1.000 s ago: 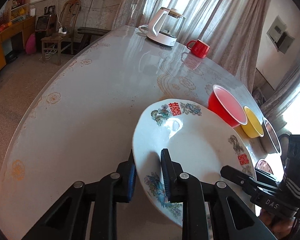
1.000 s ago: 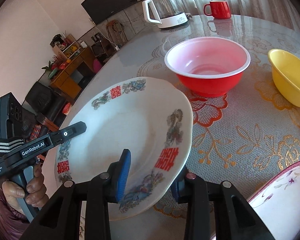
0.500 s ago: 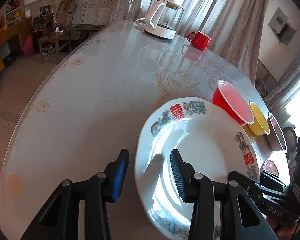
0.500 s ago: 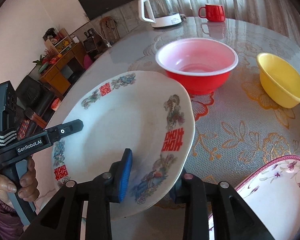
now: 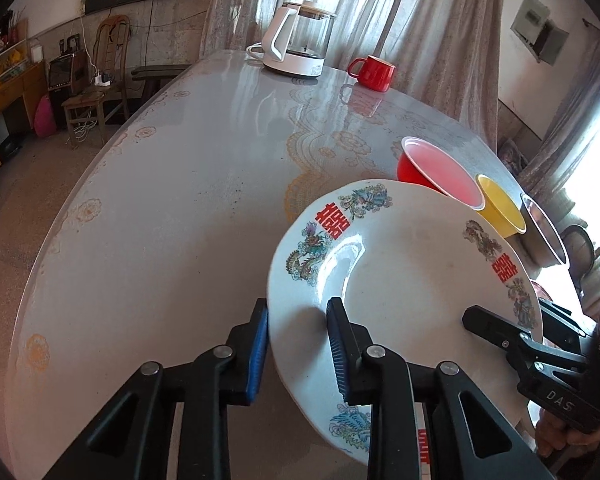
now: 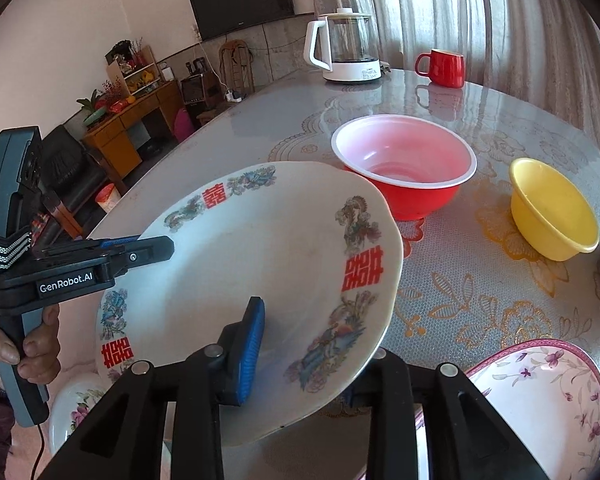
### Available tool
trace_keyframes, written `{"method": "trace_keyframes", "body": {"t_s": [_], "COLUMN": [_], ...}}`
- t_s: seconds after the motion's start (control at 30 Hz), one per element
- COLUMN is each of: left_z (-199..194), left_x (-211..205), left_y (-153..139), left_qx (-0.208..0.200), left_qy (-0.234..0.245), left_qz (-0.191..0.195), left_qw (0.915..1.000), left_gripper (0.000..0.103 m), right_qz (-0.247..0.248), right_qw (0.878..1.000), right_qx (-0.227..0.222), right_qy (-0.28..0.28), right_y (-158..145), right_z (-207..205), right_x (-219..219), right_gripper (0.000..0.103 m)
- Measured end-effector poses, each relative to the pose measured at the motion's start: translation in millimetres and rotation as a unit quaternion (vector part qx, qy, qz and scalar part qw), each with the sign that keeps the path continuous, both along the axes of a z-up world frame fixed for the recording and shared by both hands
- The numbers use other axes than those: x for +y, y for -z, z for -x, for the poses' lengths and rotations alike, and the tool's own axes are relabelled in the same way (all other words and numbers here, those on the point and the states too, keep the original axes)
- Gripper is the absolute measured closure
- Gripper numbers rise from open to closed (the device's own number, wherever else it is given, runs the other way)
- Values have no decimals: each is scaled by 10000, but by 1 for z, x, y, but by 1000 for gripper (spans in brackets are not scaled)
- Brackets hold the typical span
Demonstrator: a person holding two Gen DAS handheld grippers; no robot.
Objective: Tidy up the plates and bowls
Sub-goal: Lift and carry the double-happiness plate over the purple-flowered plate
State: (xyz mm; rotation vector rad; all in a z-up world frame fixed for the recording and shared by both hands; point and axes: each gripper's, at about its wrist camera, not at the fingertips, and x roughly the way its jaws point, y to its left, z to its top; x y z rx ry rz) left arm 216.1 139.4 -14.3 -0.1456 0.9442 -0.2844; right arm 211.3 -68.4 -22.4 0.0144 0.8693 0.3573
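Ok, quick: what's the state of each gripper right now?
Left gripper: fingers have just been closing, rim of the plate between them, apparently gripped.
Right gripper: closed on the same plate.

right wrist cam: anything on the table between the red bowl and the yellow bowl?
Nothing. Between the red bowl and the yellow bowl there is only bare patterned tablecloth, clearest in the right wrist view.

Sunlit curtains [image 5: 400, 20] hang behind the round table [image 5: 160, 220]; a wooden chair [image 5: 100, 76] stands by the wall.
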Motion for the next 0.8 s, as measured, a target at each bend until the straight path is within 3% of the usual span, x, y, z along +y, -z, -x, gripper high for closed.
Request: {"method": "trace_keyframes", "body": {"t_s": [0.4, 0.8], "left_z": [36, 96], "left_x": [-14, -85], "left_y": [-37, -58], "left_qx": [-419, -564], "left_qy": [82, 660], "left_qz": [382, 690], "left_qw": [9984, 9938], "left_gripper": [75, 75], "right_qz": [-340, -408], "right_qw": [9988, 9947], "right_qx": [-326, -652], "right_qy": [121, 678], "right_y": [-22, -48], "right_z": [34, 109], "right_x": [-19, -87], "right_gripper": [73, 73]}}
